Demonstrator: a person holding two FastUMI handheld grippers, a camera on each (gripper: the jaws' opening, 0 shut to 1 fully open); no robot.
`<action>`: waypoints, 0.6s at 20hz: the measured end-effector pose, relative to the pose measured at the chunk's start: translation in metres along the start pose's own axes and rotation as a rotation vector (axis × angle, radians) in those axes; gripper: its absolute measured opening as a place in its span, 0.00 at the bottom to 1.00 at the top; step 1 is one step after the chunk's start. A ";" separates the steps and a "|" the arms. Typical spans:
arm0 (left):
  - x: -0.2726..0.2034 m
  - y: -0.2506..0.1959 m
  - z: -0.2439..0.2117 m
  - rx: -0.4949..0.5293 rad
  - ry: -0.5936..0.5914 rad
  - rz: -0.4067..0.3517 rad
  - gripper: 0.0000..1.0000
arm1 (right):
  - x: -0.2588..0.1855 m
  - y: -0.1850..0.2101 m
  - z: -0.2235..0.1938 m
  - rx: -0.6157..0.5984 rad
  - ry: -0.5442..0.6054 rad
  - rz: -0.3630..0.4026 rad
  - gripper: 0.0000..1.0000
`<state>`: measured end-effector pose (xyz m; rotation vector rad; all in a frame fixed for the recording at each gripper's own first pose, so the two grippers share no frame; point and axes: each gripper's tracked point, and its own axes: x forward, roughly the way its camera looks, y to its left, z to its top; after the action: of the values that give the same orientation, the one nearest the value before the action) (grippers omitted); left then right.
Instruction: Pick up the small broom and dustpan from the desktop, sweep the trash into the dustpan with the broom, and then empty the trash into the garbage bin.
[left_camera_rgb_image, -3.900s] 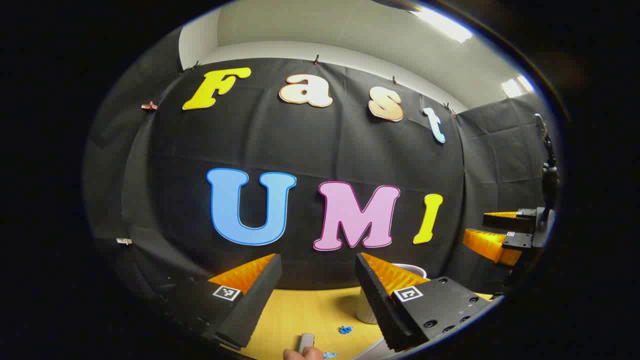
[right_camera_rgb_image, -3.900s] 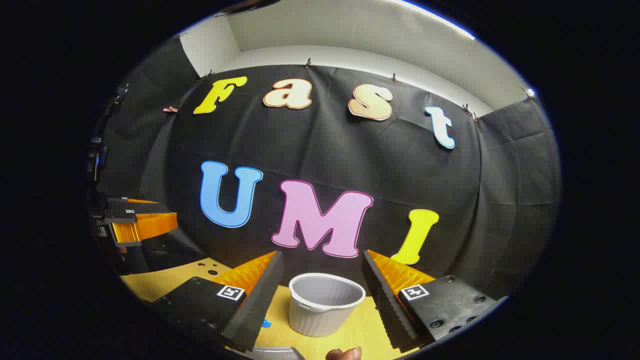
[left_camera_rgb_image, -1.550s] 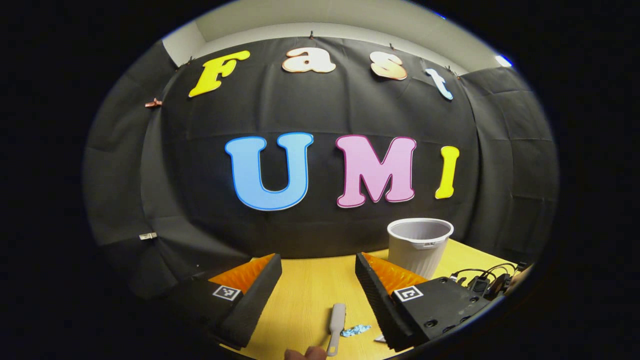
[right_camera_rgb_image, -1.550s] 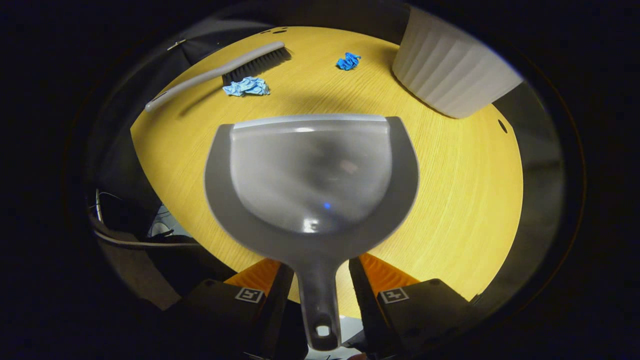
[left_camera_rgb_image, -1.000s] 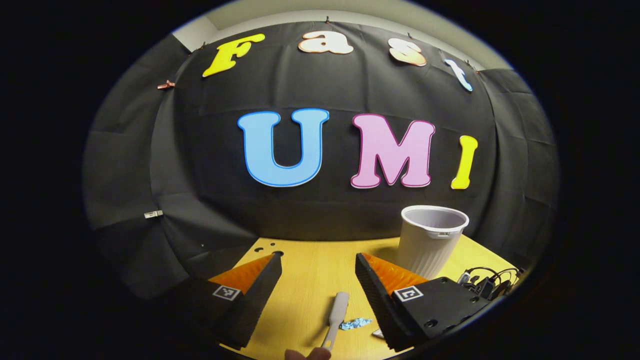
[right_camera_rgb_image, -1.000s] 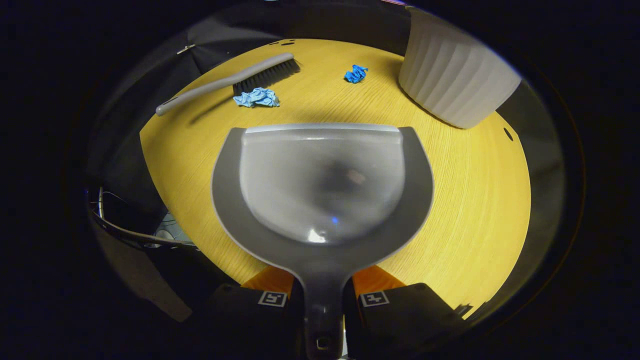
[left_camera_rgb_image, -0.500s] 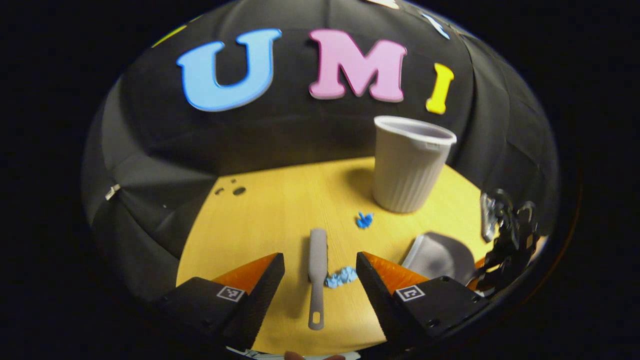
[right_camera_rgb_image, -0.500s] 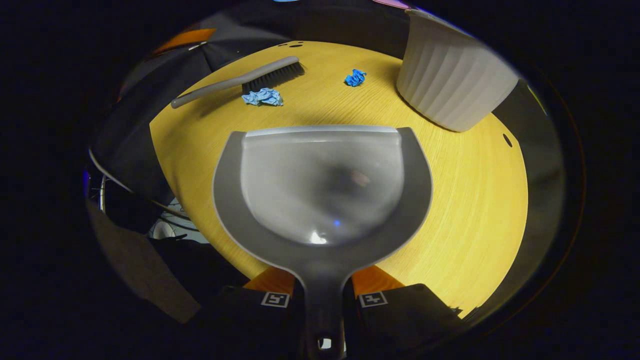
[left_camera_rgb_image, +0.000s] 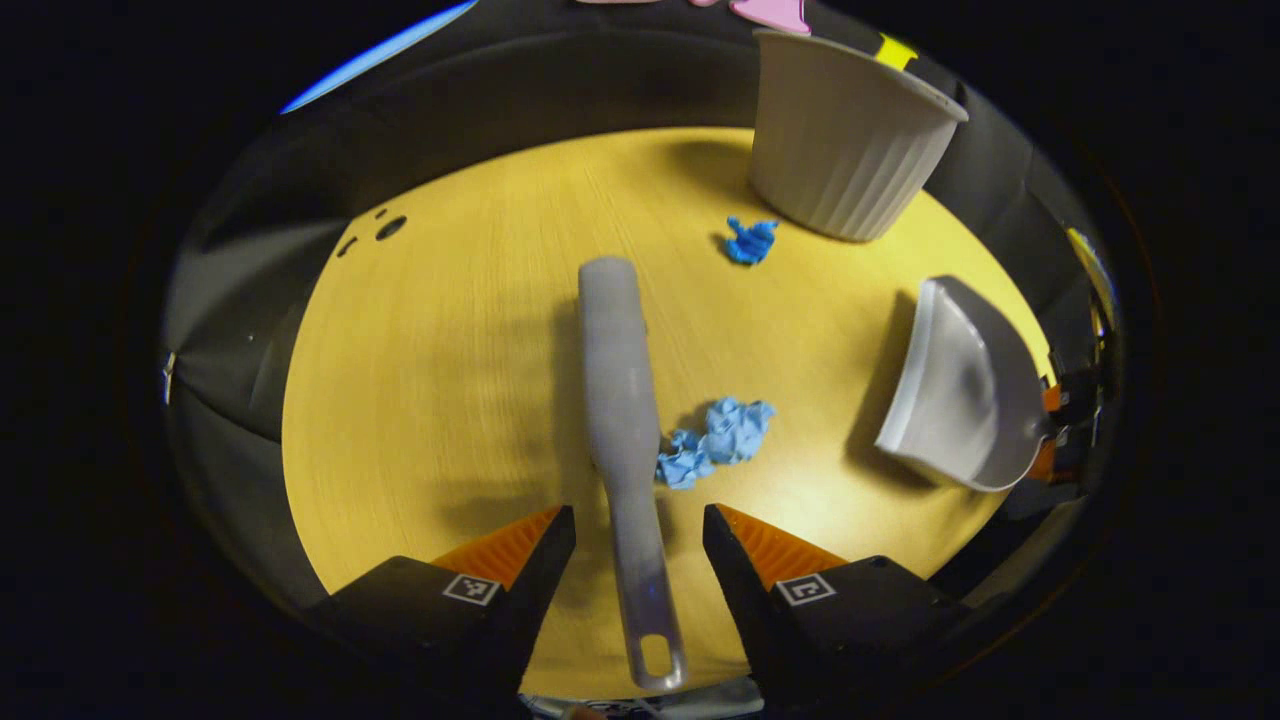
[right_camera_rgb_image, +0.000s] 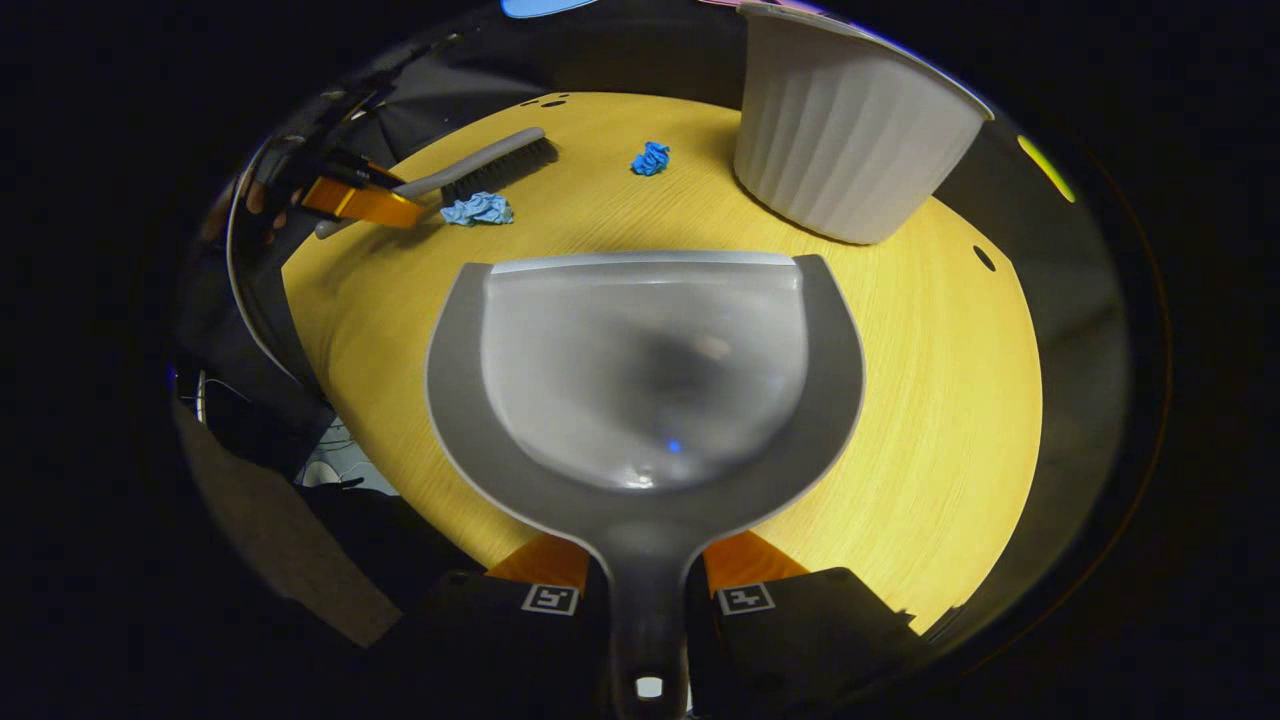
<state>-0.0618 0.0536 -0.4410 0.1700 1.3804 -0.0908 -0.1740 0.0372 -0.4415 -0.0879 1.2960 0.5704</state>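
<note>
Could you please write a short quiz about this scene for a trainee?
1. True or false: the right gripper is shut on the dustpan handle.
2. How many blue scraps lie on the desk?
3. Where is the broom handle? A: lying between the open fingers of the left gripper. B: inside the bin.

Key: 1 true. 2 two: one beside the broom, one near the bin. 3 A.
</note>
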 end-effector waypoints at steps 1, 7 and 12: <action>0.008 0.003 -0.004 0.003 0.031 0.012 0.84 | 0.000 -0.002 -0.001 0.005 0.000 -0.002 0.35; 0.015 0.000 -0.006 -0.025 0.073 -0.024 0.70 | 0.002 -0.010 -0.007 0.016 0.013 -0.012 0.35; 0.016 -0.001 -0.002 0.066 0.126 -0.056 0.35 | 0.000 -0.004 -0.002 0.016 0.021 0.023 0.35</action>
<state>-0.0608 0.0531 -0.4572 0.1947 1.5092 -0.1751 -0.1740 0.0329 -0.4430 -0.0657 1.3231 0.5804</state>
